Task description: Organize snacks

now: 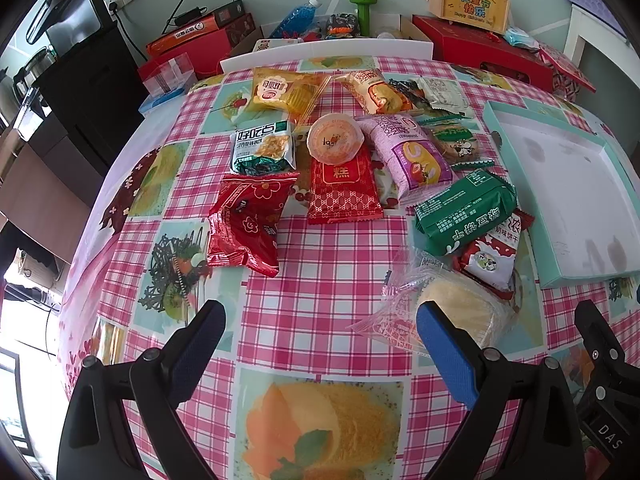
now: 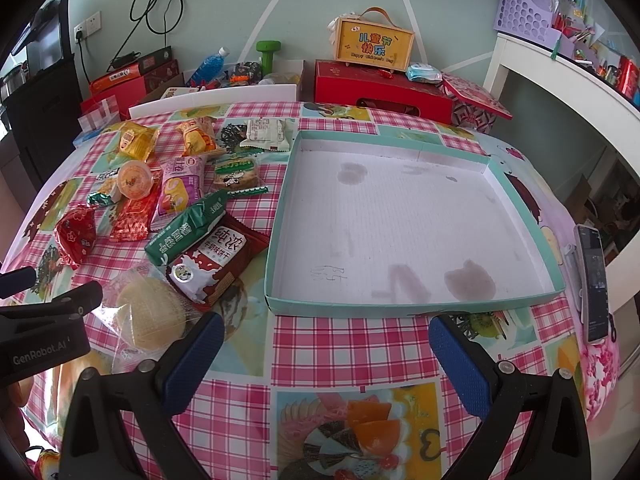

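Several snack packets lie on the checked tablecloth: a red flowered bag (image 1: 246, 226), a red cake packet (image 1: 342, 190), a purple roll packet (image 1: 412, 158), a green packet (image 1: 466, 210) and a clear-wrapped yellow cake (image 1: 460, 312). A shallow teal box (image 2: 520, 204) with a white floor lies empty to the right. My left gripper (image 1: 320, 328) is open and empty above the cloth, its right finger beside the yellow cake. My right gripper (image 2: 326, 344) is open and empty just before the box's near wall. The yellow cake (image 2: 150, 316) lies left of it.
Red gift boxes (image 2: 380, 88), a blue bottle (image 2: 208, 66), a green dumbbell (image 2: 268, 54) and a yellow case (image 2: 374, 44) stand behind the table. A phone (image 2: 596, 284) lies at the table's right edge. A white shelf (image 2: 560, 76) is at the right.
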A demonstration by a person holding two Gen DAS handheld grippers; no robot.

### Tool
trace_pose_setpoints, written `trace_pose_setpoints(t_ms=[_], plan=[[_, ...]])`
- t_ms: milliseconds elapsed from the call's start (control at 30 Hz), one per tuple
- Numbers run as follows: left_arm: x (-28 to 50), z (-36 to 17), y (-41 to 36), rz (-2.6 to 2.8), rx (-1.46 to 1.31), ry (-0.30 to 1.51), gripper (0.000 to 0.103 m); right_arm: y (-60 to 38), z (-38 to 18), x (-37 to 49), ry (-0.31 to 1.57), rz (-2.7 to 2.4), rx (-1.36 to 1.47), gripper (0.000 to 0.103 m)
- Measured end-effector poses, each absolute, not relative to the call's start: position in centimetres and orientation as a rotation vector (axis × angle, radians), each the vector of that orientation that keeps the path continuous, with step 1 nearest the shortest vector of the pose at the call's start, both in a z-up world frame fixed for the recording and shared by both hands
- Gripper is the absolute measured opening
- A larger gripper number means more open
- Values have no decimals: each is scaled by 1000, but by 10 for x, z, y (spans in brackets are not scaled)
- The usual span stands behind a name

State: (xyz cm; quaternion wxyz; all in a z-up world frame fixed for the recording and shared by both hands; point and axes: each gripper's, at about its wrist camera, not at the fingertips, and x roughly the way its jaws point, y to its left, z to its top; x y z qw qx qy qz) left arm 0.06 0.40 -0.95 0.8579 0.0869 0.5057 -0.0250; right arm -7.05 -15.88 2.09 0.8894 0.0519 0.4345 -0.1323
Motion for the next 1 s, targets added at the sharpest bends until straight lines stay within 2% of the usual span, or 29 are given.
trace_pose_setpoints(t_ms=[433,867,1000], plan=[[9,-12,31,-73,75,1158,97,-159,23,-70,908,-249,116,103],[19,-20,62,-68,17,1201,97,-95,13,-41,967,17,97,103],[19,-26,61,-85,13,1221,97,-86,0,-32,1014,54,95,99]])
